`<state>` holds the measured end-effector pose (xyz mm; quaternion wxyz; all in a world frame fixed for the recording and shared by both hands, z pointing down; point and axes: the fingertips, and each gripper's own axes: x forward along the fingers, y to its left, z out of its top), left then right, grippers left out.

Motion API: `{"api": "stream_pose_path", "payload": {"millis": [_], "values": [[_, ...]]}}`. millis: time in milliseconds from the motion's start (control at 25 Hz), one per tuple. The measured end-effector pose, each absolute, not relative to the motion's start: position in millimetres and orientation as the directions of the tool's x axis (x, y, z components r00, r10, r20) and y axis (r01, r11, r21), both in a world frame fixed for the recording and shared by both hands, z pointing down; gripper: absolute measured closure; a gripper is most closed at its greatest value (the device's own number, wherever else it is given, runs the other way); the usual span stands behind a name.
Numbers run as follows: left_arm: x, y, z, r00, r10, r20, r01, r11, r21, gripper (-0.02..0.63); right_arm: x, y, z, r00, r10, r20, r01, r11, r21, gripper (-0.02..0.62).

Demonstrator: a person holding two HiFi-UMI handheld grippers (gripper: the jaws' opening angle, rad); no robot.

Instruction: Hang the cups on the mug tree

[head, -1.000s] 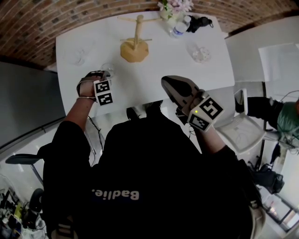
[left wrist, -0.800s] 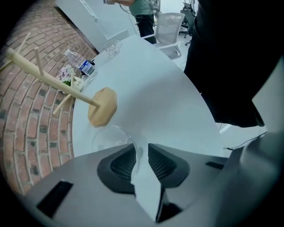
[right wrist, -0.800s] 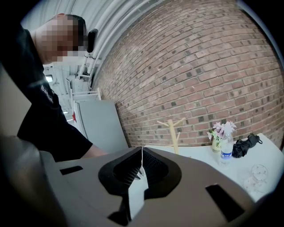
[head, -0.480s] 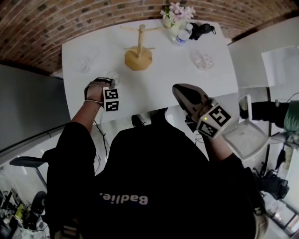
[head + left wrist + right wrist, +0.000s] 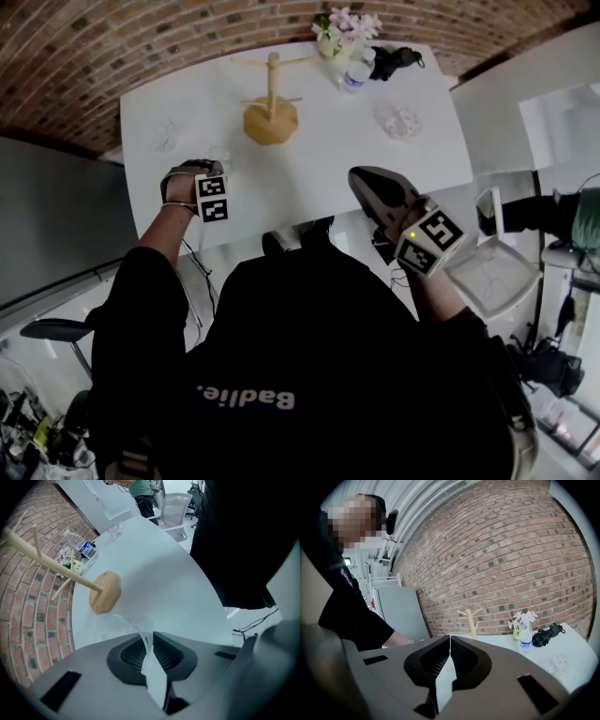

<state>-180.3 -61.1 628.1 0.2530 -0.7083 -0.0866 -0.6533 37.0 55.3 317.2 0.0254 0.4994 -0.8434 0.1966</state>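
Note:
A clear glass cup (image 5: 218,154) (image 5: 116,626) stands near the white table's (image 5: 319,155) front left edge. My left gripper (image 5: 208,161) (image 5: 149,641) points steeply down onto it. Its jaws have just been closing, and the cup's thin wall is now pinched between the pads. The wooden mug tree (image 5: 271,105) (image 5: 104,592) (image 5: 472,617) stands bare at the back centre. Two more clear cups sit on the table, one at the far left (image 5: 169,133) and one at the right (image 5: 399,120) (image 5: 115,527) (image 5: 557,663). My right gripper (image 5: 362,178) (image 5: 450,643) hovers shut and empty over the front right edge.
A vase of flowers (image 5: 339,30), a water bottle (image 5: 357,64) and a black bundle (image 5: 396,57) crowd the back right corner. A brick wall (image 5: 141,37) runs behind the table. A white chair (image 5: 495,274) and a seated person (image 5: 581,220) are to the right.
The right gripper has drifted slightly to the right along the table's front edge. The left hand has stayed over the near clear cup.

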Motion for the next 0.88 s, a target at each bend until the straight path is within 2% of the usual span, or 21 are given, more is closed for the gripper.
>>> {"api": "stream_pose_path", "payload": {"millis": [200, 480, 880], "values": [[-177, -57, 618, 0.179, -0.207, 0.962, 0.403, -0.876, -0.263, 0.571, 39, 60, 314, -0.492, -0.843, 0.218, -0.852, 0.414, -0.321, 0.565], [-155, -44, 590, 0.316, -0.159, 0.935, 0.279, -0.927, -0.252, 0.571, 40, 62, 314, -0.48, -0.851, 0.214, -0.858, 0.405, -0.315, 0.565], [-87, -24, 521, 0.643, -0.07, 0.763, 0.074, -0.986, -0.152, 0.575, 33, 56, 320, -0.5, -0.838, 0.217, -0.849, 0.426, -0.313, 0.565]]}}
